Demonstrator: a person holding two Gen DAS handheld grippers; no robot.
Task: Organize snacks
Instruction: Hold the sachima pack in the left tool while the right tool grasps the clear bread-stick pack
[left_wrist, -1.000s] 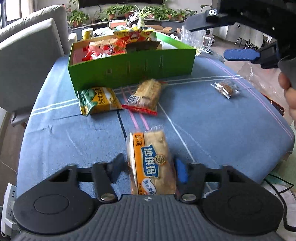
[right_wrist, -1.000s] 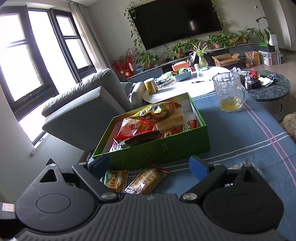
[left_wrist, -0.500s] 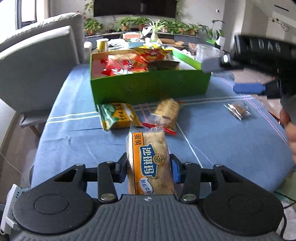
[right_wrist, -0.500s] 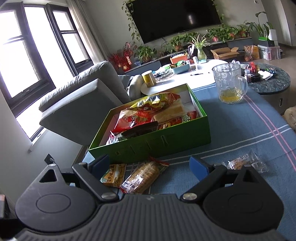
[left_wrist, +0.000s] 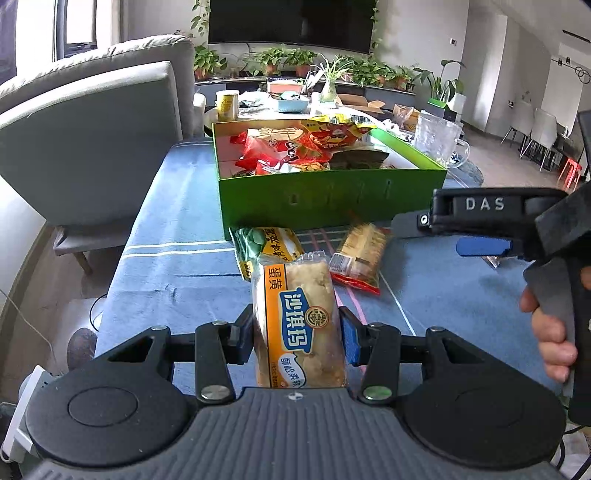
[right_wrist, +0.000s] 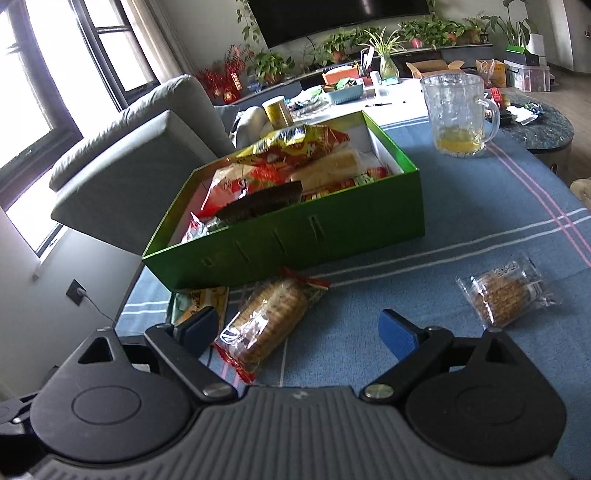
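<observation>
Over blue tablecloth (left_wrist: 177, 258), left gripper (left_wrist: 297, 334) clamps orange snack pack (left_wrist: 299, 325); right gripper (right_wrist: 299, 328) gapes wide, holding nothing.

An orange-and-blue wrapped cake bar (left_wrist: 301, 325) stands on end, pinched at both sides and raised off the blue tablecloth. Behind it, a green-and-yellow snack packet (left_wrist: 267, 247) lies flat against the front wall of a green box (left_wrist: 332, 201), which is open and heaped with red and yellow snack bags (right_wrist: 291, 147), a pale bar and a dark packet. Just beside the green-and-yellow packet, a clear pack of biscuits (right_wrist: 267, 321) with red sealed ends lies at a slant, one end touching or nearly touching the box. Well apart to the right, a small clear-wrapped round cake (right_wrist: 504, 295), possibly a nut crisp, rests flat on the cloth.
</observation>
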